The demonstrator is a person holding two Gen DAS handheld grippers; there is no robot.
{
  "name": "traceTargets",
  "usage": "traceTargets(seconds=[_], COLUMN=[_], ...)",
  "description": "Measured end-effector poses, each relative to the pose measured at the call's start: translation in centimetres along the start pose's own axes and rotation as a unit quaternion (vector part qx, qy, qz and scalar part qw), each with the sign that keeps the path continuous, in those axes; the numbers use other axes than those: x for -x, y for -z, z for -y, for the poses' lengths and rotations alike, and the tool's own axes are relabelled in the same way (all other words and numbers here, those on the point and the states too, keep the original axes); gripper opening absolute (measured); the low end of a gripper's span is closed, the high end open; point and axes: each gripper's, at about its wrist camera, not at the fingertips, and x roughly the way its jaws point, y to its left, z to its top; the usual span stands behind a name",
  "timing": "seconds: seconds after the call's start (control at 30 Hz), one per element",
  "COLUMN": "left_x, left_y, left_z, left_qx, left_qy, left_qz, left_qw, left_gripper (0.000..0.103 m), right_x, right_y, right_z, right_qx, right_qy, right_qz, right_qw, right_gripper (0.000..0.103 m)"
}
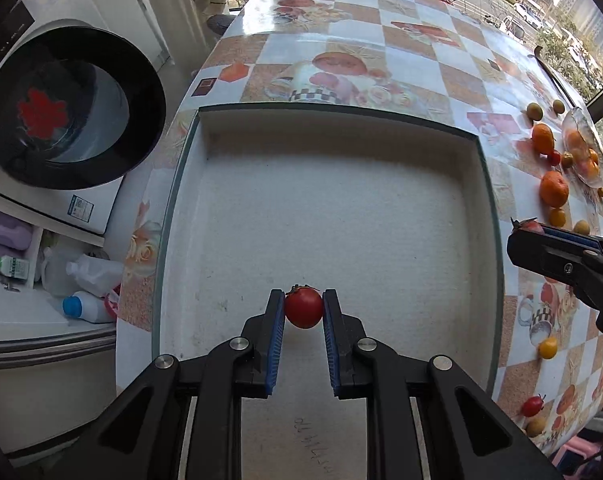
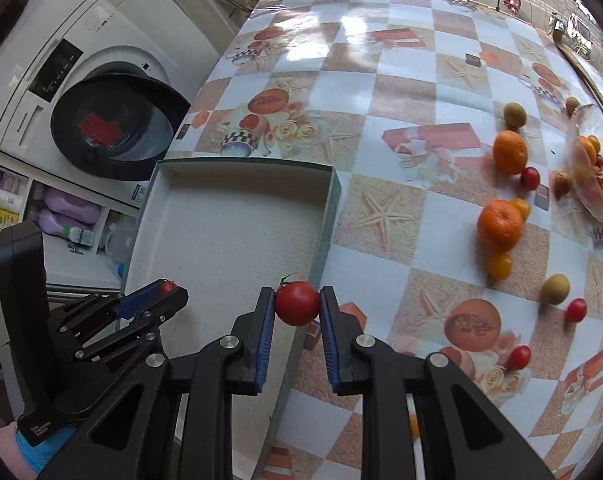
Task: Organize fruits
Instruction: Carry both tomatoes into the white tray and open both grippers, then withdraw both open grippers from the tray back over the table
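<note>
My left gripper (image 1: pixel 303 307) is shut on a red cherry tomato (image 1: pixel 304 308) and holds it over the white foam tray (image 1: pixel 341 208), near its front. It also shows in the right wrist view (image 2: pixel 163 290). My right gripper (image 2: pixel 297 304) is shut on another red cherry tomato (image 2: pixel 297 303) above the tray's right rim (image 2: pixel 325 232); it shows at the right edge of the left wrist view (image 1: pixel 529 227). Loose fruit lies on the table to the right: two oranges (image 2: pixel 500 224) (image 2: pixel 510 152), yellow and red cherry tomatoes (image 2: pixel 500 266), greenish-brown fruits (image 2: pixel 555 289).
A clear plastic bag (image 2: pixel 593 168) with more fruit lies at the far right. A washing machine with an open dark door (image 2: pixel 117 136) stands left of the table, with bottles (image 1: pixel 89 306) on a shelf below. The patterned tablecloth (image 2: pixel 381 80) stretches beyond the tray.
</note>
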Motion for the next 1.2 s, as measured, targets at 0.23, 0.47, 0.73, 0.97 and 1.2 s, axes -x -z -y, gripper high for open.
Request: traceTargets(seconds=[0.23, 0.47, 0.73, 0.97, 1.2], left_x=[-1.8, -1.4, -1.3, -0.1, 1.9], left_y=[-0.6, 0.1, 0.7, 1.0, 1.0], left_z=[-1.2, -1.1, -1.5, -0.7, 2.8], left_qx=[-0.009, -0.036, -0.049, -0.058, -0.089], left_qy=[-0.008, -0.041, -0.054, -0.054, -0.036], left_qz=[0.014, 0.047, 0.054, 0.058, 0.069], left_qw=[0.9998, 0.9974, 0.9959, 0.9952, 0.9930], left_gripper=[0.021, 0.086, 0.086, 0.086, 0.086], right_x=[-5.6, -7.4, -7.1, -3.9, 1.2], right_y=[-2.3, -2.8, -3.0, -2.8, -0.4], right_z=[-2.2, -2.7, -3.3, -2.5, 1.9], right_qx=[0.016, 0.045, 0.039, 0.000, -0.041], right_qy=[0.004, 0.021, -0.003, -0.048, -0.020], right_qz=[-0.025, -0.024, -0.012, 0.020, 0.053], right_qw=[1.000, 0.998, 0.999, 0.999, 0.998], right_gripper=[0.024, 0.027, 0.069, 0.081, 0.081])
